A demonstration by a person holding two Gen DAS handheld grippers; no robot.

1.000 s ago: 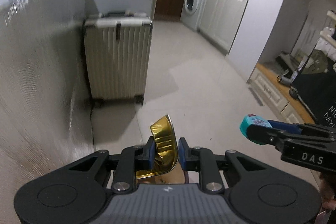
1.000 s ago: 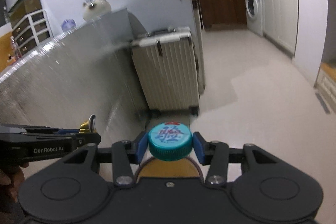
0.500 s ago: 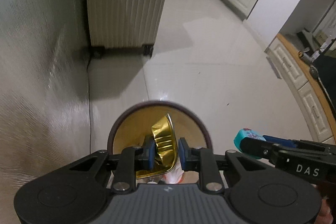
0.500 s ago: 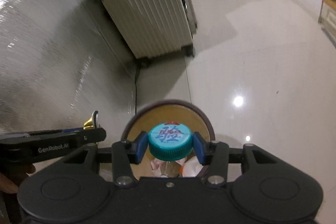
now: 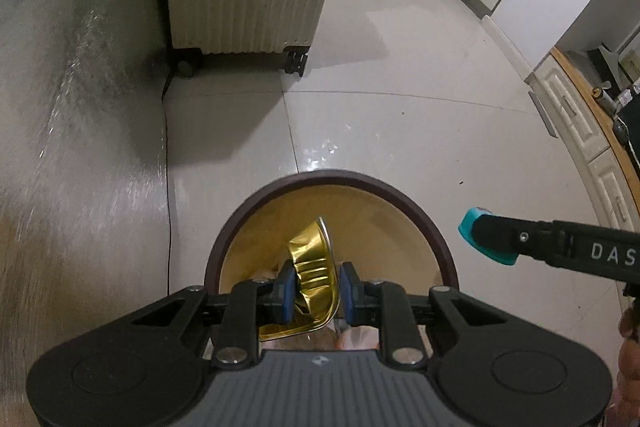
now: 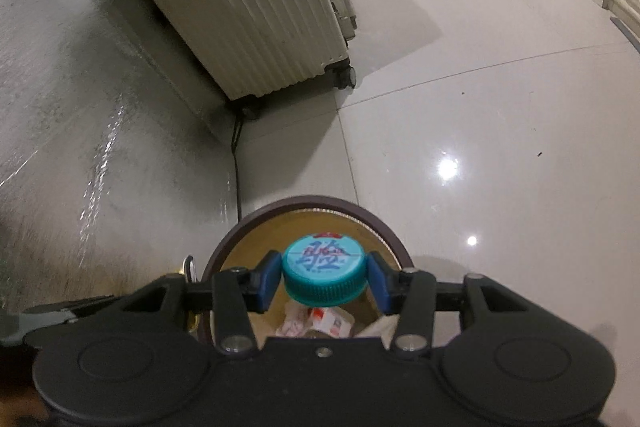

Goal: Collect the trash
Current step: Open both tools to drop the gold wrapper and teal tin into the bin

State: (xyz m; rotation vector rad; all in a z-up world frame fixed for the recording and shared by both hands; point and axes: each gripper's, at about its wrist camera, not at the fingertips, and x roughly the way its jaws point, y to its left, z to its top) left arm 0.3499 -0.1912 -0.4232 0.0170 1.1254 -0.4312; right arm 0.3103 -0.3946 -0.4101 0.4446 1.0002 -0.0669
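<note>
**Both tongs loaded above the bin**

Your left tongs (image 5: pixel 314 287) are clamped narrow on a crumpled gold foil cup (image 5: pixel 310 269), poised over the round brown-rimmed bin (image 5: pixel 224 239). Your right tongs (image 6: pixel 322 277) grip a teal bottle cap (image 6: pixel 324 273) over the same bin, where paper scraps (image 6: pixel 316 321) lie inside. A cream suitcase (image 6: pixel 256 7) stands on the tiled floor beyond.

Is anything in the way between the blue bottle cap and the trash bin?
Nothing visible is. The right gripper holds the teal bottle cap right over the open trash bin, with only old wrappers lying down inside. The left gripper holds its gold foil over the bin too.
</note>
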